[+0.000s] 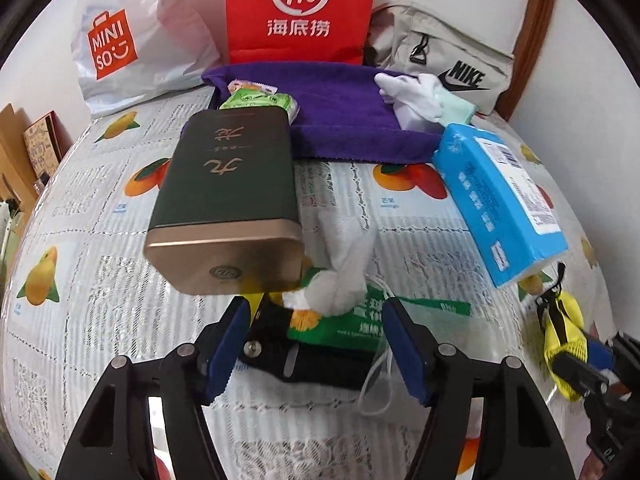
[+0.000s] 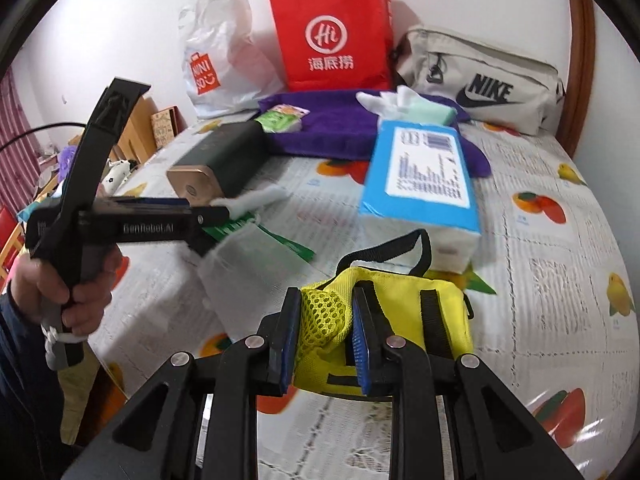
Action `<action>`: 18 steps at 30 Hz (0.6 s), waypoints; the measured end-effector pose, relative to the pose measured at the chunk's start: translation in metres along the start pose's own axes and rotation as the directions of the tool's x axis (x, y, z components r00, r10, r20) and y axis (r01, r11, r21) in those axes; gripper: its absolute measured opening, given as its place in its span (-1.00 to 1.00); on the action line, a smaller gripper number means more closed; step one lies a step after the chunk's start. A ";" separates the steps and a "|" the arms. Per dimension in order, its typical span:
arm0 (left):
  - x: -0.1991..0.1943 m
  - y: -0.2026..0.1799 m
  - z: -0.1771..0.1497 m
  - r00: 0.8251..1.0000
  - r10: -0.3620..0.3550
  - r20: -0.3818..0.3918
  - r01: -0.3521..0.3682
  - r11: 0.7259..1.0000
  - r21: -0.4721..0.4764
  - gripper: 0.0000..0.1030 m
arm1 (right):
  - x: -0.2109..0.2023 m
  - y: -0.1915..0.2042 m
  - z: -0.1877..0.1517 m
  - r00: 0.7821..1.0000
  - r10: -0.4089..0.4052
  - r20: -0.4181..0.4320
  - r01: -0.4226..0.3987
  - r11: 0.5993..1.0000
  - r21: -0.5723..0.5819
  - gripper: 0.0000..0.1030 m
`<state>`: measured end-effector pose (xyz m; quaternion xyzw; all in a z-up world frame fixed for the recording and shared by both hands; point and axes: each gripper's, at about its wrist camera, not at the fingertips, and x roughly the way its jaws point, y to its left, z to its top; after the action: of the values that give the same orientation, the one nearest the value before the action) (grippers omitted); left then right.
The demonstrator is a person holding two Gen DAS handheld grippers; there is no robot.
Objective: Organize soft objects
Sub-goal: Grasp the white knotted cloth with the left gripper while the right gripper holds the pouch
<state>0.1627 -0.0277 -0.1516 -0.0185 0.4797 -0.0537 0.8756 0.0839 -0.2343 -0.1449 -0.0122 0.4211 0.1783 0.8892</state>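
Left wrist view: the left claw (image 1: pixel 316 344) stands apart above a green tissue pack (image 1: pixel 344 320) lying on the fruit-print cloth of the surface (image 1: pixel 100 280). White tissue (image 1: pixel 344 276) sticks up from the pack between the pads; neither pad presses on it. A dark tin (image 1: pixel 228 196) lies just beyond, a blue tissue pack (image 1: pixel 500 200) to its right. Behind them a purple towel (image 1: pixel 340 120) carries small green packets (image 1: pixel 260 100) and white cloth (image 1: pixel 416 96). The right claw shows at the right edge, holding a yellow pouch (image 1: pixel 564 332).

Right wrist view: the right claw (image 2: pixel 324 344) is clamped on the mesh side of the yellow pouch (image 2: pixel 400 312), held above the surface (image 2: pixel 540 280). A hand (image 2: pixel 68 284) grips the left claw (image 2: pixel 224 216) at the left, over the green pack (image 2: pixel 256 232). A red bag (image 2: pixel 332 40), a white bag (image 2: pixel 216 56) and a grey Nike bag (image 2: pixel 480 76) stand against the wall.
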 end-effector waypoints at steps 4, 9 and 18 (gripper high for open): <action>0.009 -0.005 0.004 1.000 0.003 -0.027 -0.003 1.000 -0.013 0.16 | 0.006 -0.013 -0.005 1.000 0.011 -0.009 -0.011 1.000 0.025 -0.53; 0.021 -0.008 0.006 0.998 0.013 -0.063 -0.015 0.999 -0.031 -0.10 | 0.013 -0.022 -0.007 1.000 0.019 -0.014 -0.019 0.999 0.037 -0.53; 0.014 -0.012 0.006 1.000 -0.008 -0.029 0.008 1.000 -0.001 -0.51 | 0.021 -0.023 -0.011 0.999 0.016 -0.029 -0.015 0.999 0.043 -0.52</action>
<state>0.1741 -0.0412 -0.1591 -0.0199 0.4924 -0.0573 0.8683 0.0953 -0.2517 -0.1706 0.0075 0.4381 0.1760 0.8815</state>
